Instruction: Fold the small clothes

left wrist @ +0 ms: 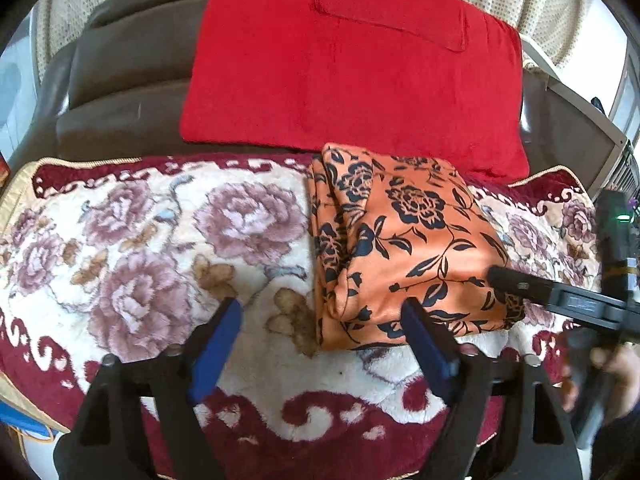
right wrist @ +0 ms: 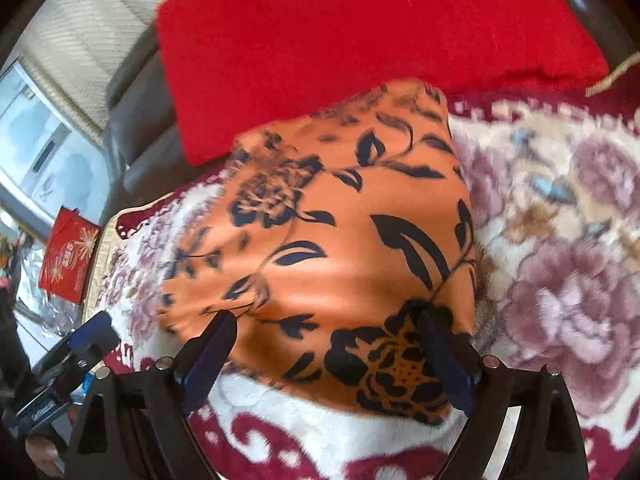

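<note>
The folded orange cloth lies on the floral blanket — right gripper over it, left gripper beside, both spread apart, empty — red cushion behind.

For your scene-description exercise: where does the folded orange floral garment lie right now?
The orange floral garment lies folded on the floral blanket, right of centre in the left wrist view, just before the red cushion.

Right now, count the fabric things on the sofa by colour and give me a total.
Orange with dark flowers: 1, the folded garment
Plain red: 1, the cushion
Cream and maroon floral: 1, the plush cover
Total: 3
</note>
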